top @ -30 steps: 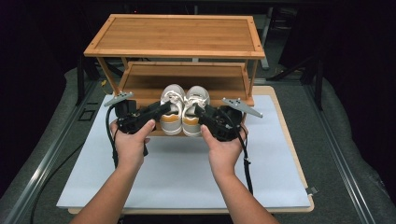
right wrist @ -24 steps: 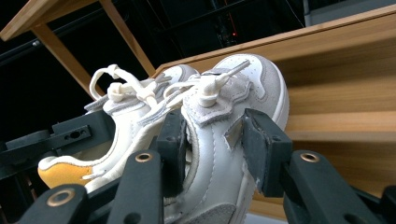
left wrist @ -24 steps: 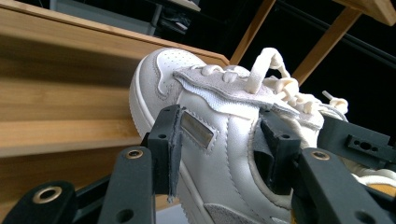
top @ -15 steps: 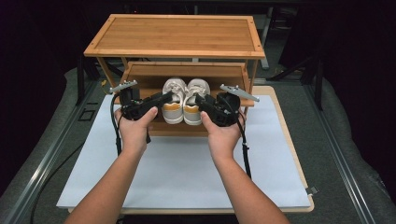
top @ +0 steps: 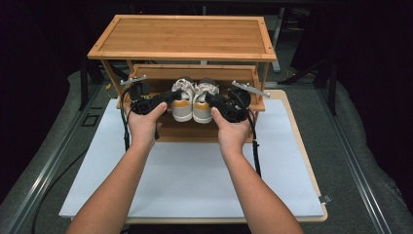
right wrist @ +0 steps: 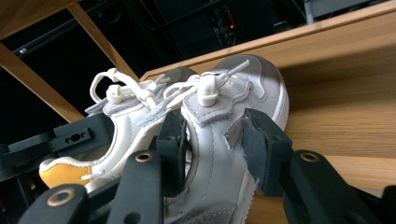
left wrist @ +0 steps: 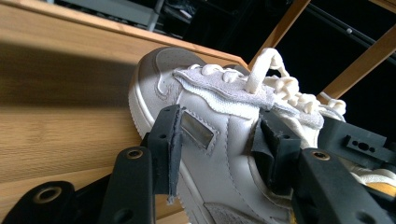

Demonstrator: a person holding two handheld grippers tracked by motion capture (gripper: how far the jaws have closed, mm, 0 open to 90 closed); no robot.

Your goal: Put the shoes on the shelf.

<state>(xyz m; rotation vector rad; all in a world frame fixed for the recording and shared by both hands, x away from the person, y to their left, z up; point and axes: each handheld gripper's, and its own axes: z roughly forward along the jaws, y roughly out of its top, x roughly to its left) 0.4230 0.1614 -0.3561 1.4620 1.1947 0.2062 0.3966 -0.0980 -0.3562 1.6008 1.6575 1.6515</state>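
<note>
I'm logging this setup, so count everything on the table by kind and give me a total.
White and grey lace-up sneakers with orange heels: 2, left shoe and right shoe
Two-tier bamboo shoe rack: 1
Black hand-held tongs: 2, left tongs and right tongs, each clamped on a sneaker
White rectangular mat: 1
Total: 6

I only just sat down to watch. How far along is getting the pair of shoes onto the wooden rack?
Done: each shoe is gripped, the left tongs clamped on the left shoe and the right tongs on the right shoe. In hand: the pair sits side by side, toes inward, at the lower shelf of the rack. Left: whether the soles already rest on the shelf is unclear; then letting go and pulling the tongs back.
</note>
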